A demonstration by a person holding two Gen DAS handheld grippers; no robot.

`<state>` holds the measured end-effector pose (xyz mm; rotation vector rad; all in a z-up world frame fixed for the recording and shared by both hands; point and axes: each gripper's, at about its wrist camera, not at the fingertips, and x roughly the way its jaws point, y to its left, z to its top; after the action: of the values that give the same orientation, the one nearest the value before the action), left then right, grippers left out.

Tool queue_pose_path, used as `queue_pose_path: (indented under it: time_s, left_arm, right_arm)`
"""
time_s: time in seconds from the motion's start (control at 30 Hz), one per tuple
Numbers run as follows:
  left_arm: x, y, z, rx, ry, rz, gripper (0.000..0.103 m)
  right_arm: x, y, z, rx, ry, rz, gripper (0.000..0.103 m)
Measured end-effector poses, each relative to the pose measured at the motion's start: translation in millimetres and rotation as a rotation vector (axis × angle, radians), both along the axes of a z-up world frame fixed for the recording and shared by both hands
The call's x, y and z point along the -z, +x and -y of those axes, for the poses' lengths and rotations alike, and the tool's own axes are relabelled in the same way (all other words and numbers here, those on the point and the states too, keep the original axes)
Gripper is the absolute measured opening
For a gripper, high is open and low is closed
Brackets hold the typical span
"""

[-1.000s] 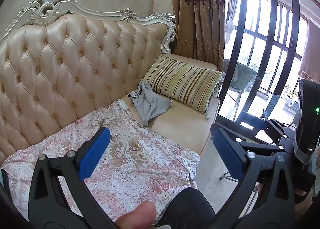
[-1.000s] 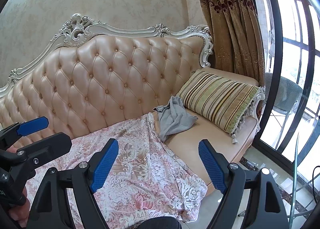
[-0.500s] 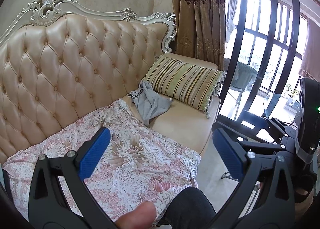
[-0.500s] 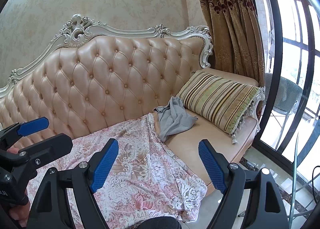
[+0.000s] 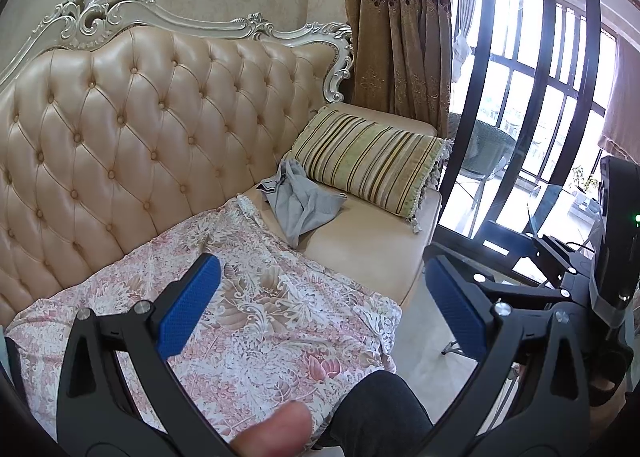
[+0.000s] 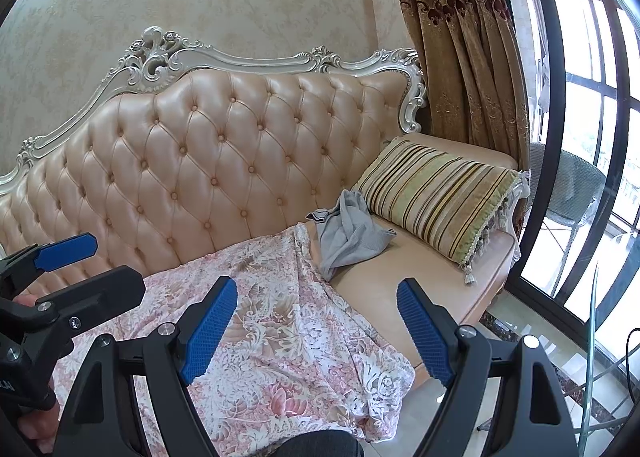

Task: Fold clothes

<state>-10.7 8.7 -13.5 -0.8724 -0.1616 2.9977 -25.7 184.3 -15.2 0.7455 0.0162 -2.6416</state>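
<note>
A crumpled grey garment (image 5: pixel 304 205) lies on the sofa seat between the striped pillow and the floral cloth; it also shows in the right wrist view (image 6: pixel 348 233). My left gripper (image 5: pixel 324 309) is open and empty, held in the air well short of the garment. My right gripper (image 6: pixel 320 329) is open and empty, also above the floral cloth's near edge. The left gripper's fingers (image 6: pixel 66 247) show at the left of the right wrist view.
A pink floral cloth (image 5: pixel 256 305) covers the seat of the tufted beige sofa (image 5: pixel 140 129). A striped pillow (image 5: pixel 368 161) leans at the sofa's right end. Brown curtains (image 5: pixel 400 25) and a tall window (image 5: pixel 560 97) stand to the right. The person's knee (image 5: pixel 380 409) is below.
</note>
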Motion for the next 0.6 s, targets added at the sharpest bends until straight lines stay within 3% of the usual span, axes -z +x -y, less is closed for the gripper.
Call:
queue_pose_path:
  time_s: [0.3, 0.6]
  left_arm:
    - [7.1, -10.3, -2.7, 0.005, -0.005, 0.022, 0.102]
    - [47.4, -85.0, 3.0, 0.068, -0.003, 0.175, 0.102]
  right_arm:
    - [8.8, -7.3, -1.5, 0.003, -0.004, 0.020, 0.083]
    - [77.1, -65.5, -2.3, 0.050, -0.052, 0.156, 0.083]
